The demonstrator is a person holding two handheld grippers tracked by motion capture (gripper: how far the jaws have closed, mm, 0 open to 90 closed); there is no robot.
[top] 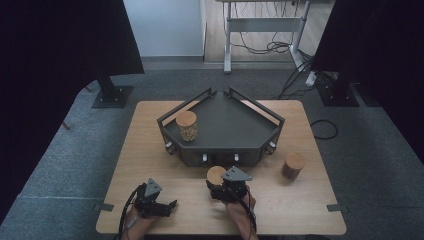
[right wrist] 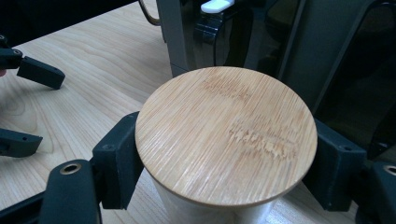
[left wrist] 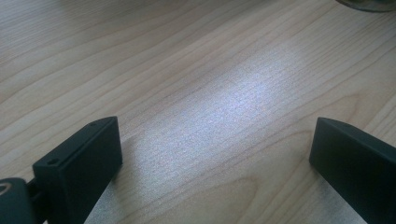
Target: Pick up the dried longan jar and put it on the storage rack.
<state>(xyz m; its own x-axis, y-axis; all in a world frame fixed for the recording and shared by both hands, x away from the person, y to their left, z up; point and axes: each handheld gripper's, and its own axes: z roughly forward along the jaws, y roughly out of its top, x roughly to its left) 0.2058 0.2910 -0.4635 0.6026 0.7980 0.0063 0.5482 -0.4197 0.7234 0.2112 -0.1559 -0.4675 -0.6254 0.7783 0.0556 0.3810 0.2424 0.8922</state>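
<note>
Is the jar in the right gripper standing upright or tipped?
Upright. The jar stands on the table with its bamboo lid level on top, and the right gripper has its jaws against the sides just under the lid.

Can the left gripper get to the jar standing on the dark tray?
Probably yes. The left gripper is open and holds nothing, and bare table lies between it and the jar. The tray's low rail might get in the way.

Jar body hidden under lid (contents untellable).
</note>
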